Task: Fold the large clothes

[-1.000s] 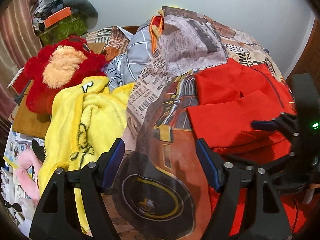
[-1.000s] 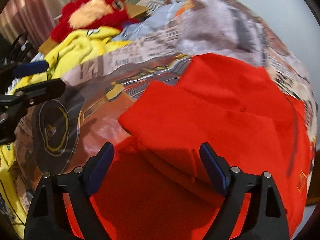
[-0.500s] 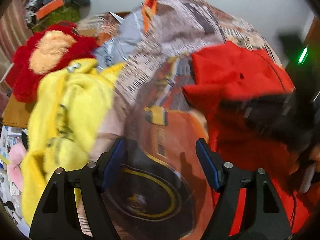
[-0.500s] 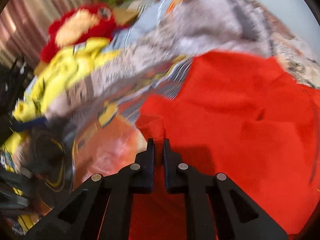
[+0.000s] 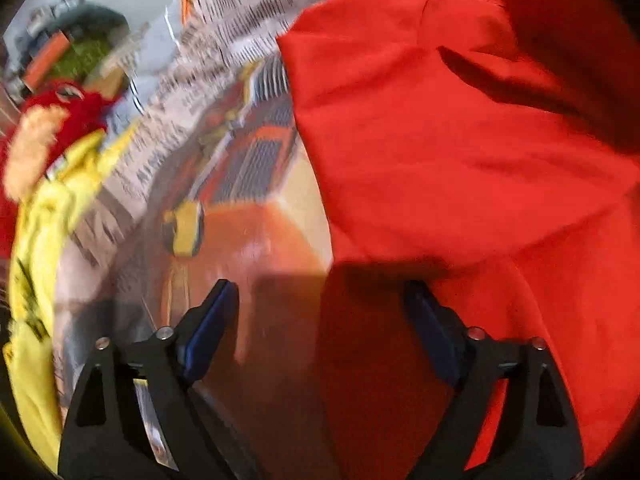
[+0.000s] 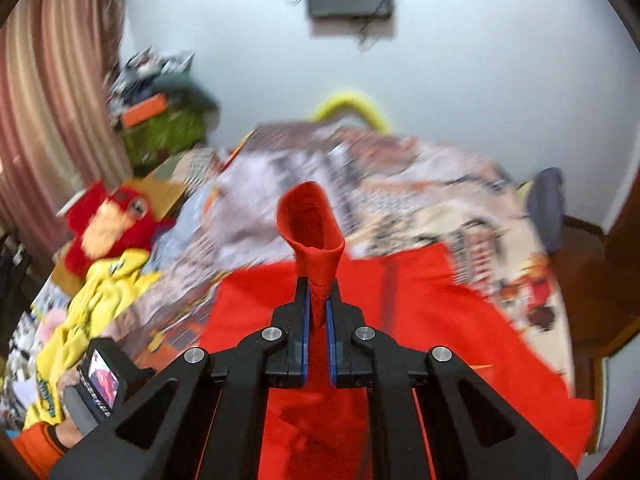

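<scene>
A large red garment (image 5: 460, 152) lies spread on the bed over a printed bedspread (image 5: 240, 168). My left gripper (image 5: 324, 320) is open, low over the garment's left edge, with one finger over the bedspread and one over the red cloth. My right gripper (image 6: 317, 304) is shut on a pinched-up fold of the red garment (image 6: 312, 228), which stands up above the fingertips. The rest of the garment (image 6: 420, 320) lies below it. The left gripper's body (image 6: 100, 384) shows at the lower left of the right wrist view.
A yellow fleece garment (image 5: 36, 248) and a red plush toy (image 5: 52, 128) lie at the bed's left side. They also show in the right wrist view (image 6: 100, 292). Boxes and clutter (image 6: 160, 120) stack by the curtain. A wall stands behind the bed.
My right gripper shut on the red garment's edge and lifted it, tilting its view up toward the wall. My left gripper moved right and closer to the garment, still open.
</scene>
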`<state>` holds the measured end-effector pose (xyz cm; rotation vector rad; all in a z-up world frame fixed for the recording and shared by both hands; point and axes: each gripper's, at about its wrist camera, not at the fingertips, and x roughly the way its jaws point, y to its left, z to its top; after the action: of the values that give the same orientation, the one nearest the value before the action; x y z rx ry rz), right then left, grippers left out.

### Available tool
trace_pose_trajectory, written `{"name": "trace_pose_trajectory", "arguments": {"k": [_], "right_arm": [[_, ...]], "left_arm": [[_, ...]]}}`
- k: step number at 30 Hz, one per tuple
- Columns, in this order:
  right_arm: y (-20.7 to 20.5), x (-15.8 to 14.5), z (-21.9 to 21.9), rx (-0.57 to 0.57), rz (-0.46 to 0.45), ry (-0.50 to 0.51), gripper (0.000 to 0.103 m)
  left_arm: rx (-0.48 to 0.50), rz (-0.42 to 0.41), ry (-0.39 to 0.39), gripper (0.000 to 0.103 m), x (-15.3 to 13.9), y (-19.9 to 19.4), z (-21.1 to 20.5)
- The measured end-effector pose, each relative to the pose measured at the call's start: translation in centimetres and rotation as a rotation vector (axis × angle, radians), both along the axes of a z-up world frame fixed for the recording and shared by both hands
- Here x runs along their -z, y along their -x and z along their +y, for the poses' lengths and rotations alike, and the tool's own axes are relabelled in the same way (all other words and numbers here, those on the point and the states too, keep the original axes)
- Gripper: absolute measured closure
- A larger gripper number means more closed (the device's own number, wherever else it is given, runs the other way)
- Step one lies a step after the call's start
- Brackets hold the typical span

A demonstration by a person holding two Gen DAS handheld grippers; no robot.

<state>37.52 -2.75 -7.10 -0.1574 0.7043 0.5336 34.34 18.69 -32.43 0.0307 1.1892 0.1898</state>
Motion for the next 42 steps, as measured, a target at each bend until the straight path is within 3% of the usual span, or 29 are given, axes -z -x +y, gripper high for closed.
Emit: {"name": "trace_pose_trajectory", "arguments": {"k": [2, 5, 8, 12, 24, 30, 33, 37, 42], "right_arm": [[-0.3, -1.4, -2.3, 0.04, -0.032, -0.004, 0.097], [-0.3, -2.3, -4.9, 0.085, -0.053, 0.008, 0.097], [-0.4, -1.9, -8.1, 0.138, -0.045, 0.0, 0.097], [-0.6, 0.7, -11.2, 0.188, 0.012, 0.022, 0.097], [1.4, 8.7, -20.4, 0.309, 0.259, 0.07, 0.097], [2.8, 12.0, -22.7, 0.327, 0.378, 0.087, 0.097], [3.4, 12.6, -23.3, 0.334, 0.417, 0.072, 0.095], [4.0, 12.8, -24.0, 0.342, 0.473, 0.064, 0.088], [5.1, 10.7, -25.0, 0.336, 0.468, 0.05, 0.084]], "left_arm": [[-0.041, -0.009, -0.039, 0.015, -0.1, -0.7, 0.1], [-0.175, -0.057, -0.082, 0.015, -1.3, -1.1, 1.9], [-0.275, -0.102, -0.026, 0.014, -2.5, -0.4, 4.0], [-0.333, -0.109, 0.027, 0.014, -2.6, 0.5, 5.1], [-0.359, -0.058, 0.054, 0.012, -1.0, 1.3, 5.2], [-0.305, -0.02, -0.001, 0.012, -1.1, 1.7, 3.8], [-0.277, -0.013, -0.022, 0.012, -1.7, 2.3, 3.2], [-0.256, -0.023, 0.005, 0.013, -3.2, 3.7, 2.8], [-0.221, -0.068, 0.005, 0.013, -6.1, 4.9, 1.5]]}}
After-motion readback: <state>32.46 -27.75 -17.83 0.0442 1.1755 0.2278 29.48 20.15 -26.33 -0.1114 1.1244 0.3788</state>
